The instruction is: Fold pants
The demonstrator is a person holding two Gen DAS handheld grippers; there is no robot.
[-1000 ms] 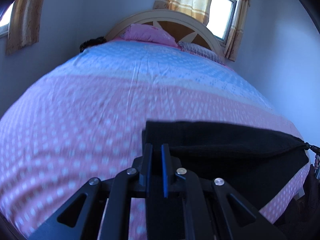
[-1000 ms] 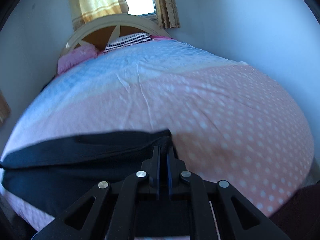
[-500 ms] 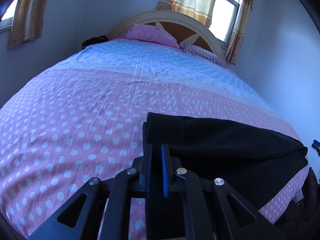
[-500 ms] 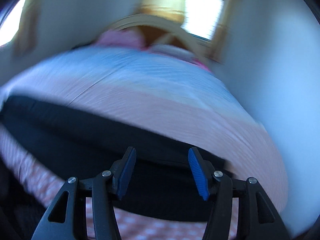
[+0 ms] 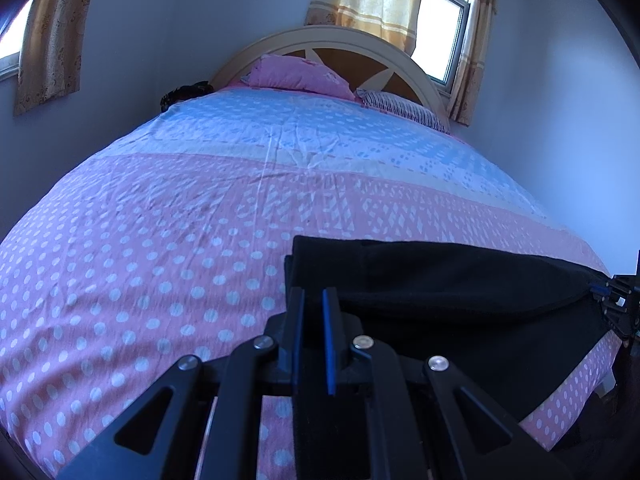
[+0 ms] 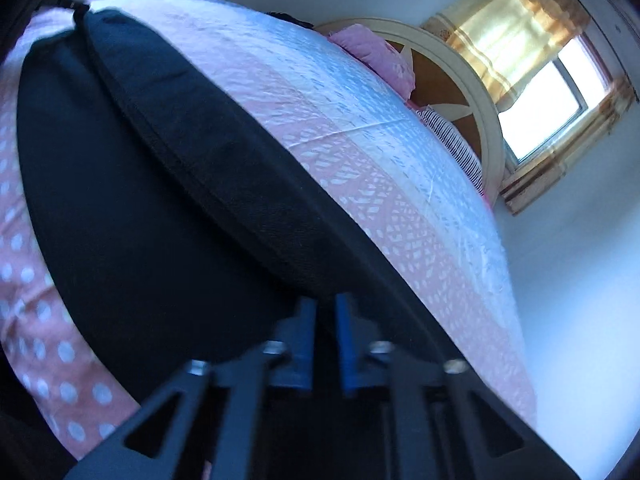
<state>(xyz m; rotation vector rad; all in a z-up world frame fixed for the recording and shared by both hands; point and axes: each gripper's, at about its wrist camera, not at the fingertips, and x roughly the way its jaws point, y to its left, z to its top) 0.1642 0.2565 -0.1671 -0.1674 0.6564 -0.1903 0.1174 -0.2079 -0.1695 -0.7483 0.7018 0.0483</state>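
Note:
Black pants (image 5: 460, 292) lie folded lengthwise across the near edge of the bed. In the left wrist view my left gripper (image 5: 314, 294) is shut on the pants' left end, and cloth hangs down between its fingers. At the far right of that view my right gripper (image 5: 604, 294) pinches the other end. The right wrist view is tilted. There the pants (image 6: 160, 200) stretch away to the upper left, with a thick seamed edge on top. My right gripper (image 6: 324, 306) is shut on that edge near the camera.
The bed's pink dotted and pale blue sheet (image 5: 200, 220) extends far behind the pants. A pink pillow (image 5: 296, 74) and a striped pillow (image 5: 404, 106) lie at the headboard (image 5: 340, 40). A curtained window (image 5: 440, 36) sits behind. The wall (image 5: 560, 120) runs close on the right.
Half a second ago my right gripper was open above the pants; now it is shut on their edge and turned sideways. My left gripper has held its grip and barely moved.

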